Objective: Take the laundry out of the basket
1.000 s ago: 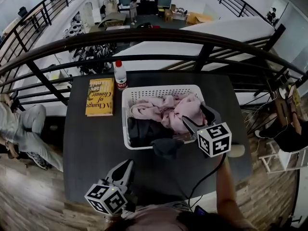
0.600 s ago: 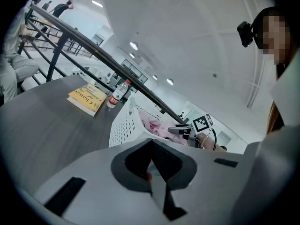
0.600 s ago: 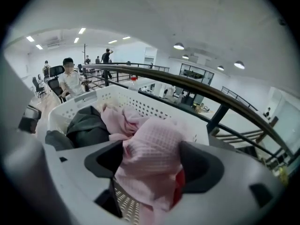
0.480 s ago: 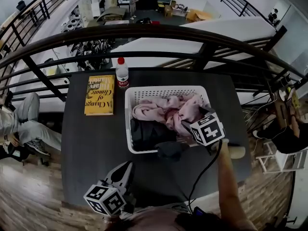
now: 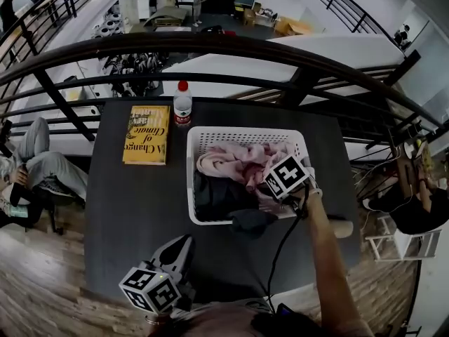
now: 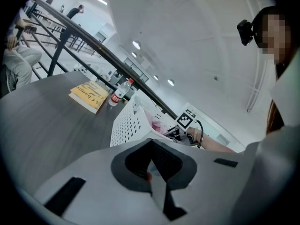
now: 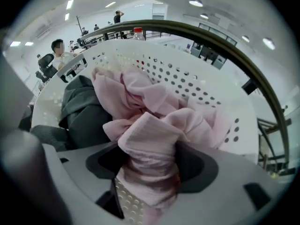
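1. Head view: a white perforated plastic basket (image 5: pixel 242 131) stands on the dark grey bench (image 5: pixel 133 202). It holds a crumpled pink cloth (image 5: pixel 231 161) toward 12 o'clock and a dark grey garment (image 5: pixel 214 195) toward 7 o'clock, part of which spills over the near rim. The right gripper (image 5: pixel 261 181) reaches in from the basket's 4 o'clock corner, with its tips down in the pink cloth. The left gripper (image 5: pixel 179 248) hangs over bare bench at 7 o'clock of the basket, well apart from it. A yellow paperback book (image 5: pixel 146 134) lies at the basket's 10 o'clock and a clear bottle with a red cap (image 5: pixel 182 104) stands at 11 o'clock.

2. Left gripper view: the jaws meet with nothing between them. They point across the bench toward the basket wall at 12 o'clock.

3. Right gripper view: the jaws stand wide, and a bunched fold of the pink cloth fills the gap and lies against the pads. I judge it not yet clamped. The dark grey garment sits at 9 o'clock, and the basket wall curves behind from 12 to 3 o'clock.

4. The step in hand looks like the grasp on the first piece, since all the laundry is inside the basket.

5. The next move calls for closing firmly on that fold, lifting it clear of the rim and carrying it to bare bench. The tangled cloth may drag the dark grey garment or tilt the light basket.
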A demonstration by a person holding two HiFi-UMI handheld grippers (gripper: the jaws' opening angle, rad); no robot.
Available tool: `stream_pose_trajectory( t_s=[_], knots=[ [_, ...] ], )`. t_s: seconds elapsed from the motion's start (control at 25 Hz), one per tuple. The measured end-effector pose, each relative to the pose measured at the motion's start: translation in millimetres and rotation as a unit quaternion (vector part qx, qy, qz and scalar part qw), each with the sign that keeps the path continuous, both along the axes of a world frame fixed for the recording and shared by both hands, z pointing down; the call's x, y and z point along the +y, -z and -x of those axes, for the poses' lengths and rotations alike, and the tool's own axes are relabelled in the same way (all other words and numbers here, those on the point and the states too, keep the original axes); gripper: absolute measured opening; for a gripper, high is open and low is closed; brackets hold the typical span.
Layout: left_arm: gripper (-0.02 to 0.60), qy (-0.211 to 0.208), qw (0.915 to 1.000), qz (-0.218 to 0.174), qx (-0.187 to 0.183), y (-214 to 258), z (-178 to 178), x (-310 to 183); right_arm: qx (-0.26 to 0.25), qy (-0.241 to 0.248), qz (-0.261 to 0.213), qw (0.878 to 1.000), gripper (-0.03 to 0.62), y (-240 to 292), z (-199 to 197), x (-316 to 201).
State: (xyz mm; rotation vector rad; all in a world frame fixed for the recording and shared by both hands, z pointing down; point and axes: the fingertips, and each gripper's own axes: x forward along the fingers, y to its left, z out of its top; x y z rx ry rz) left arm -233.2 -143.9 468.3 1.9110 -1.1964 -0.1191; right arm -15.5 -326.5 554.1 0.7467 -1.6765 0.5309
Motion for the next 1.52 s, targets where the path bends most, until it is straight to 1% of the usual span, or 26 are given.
stream_pose_trajectory(
  t_s=[0.04, 0.08, 0.16, 0.2, 0.36, 0.48, 0.6, 0.96, 1.28, 1.52],
  knots=[
    [-0.003, 0.002, 1.0, 0.001, 0.0, 0, 1, 1, -0.007, -0.006, 0.01, 1.0, 0.348, -2, -1, 1],
    [-0.003, 0.005, 1.0, 0.002, 0.0, -1, 2, 1, -0.016, -0.011, 0.011, 1.0, 0.307, -1, -2, 1],
    [-0.003, 0.01, 0.9999, 0.004, -0.002, -2, 5, 1, -0.029, -0.02, -0.005, 0.999, 0.19, 5, -4, -4],
    [-0.003, 0.012, 0.9999, 0.005, -0.003, -3, 6, 1, -0.033, -0.022, -0.015, 0.999, 0.161, 8, -4, -6],
    [-0.003, 0.018, 0.9998, 0.002, -0.002, -2, 6, 3, -0.05, -0.025, -0.05, 0.997, 0.122, 23, -4, -8],
    [-0.002, 0.02, 0.9998, 0.001, -0.004, 0, 5, 6, -0.07, -0.036, -0.078, 0.994, 0.114, 38, -4, -7],
    [-0.003, 0.022, 0.9997, -0.001, -0.006, 3, 3, 8, -0.077, -0.042, -0.103, 0.991, 0.112, 50, -4, -3],
    [-0.003, 0.024, 0.9995, -0.018, -0.009, 19, -16, 25, -0.102, -0.029, -0.162, 0.981, 0.102, 91, -7, 9],
    [-0.003, 0.023, 0.9991, -0.032, -0.016, 32, -38, 41, -0.121, -0.009, -0.217, 0.969, 0.097, 143, -13, 22],
    [-0.003, 0.027, 0.9983, -0.043, -0.028, 42, -59, 51, -0.14, 0.0, -0.261, 0.955, 0.094, 176, -31, 31]
  ],
)
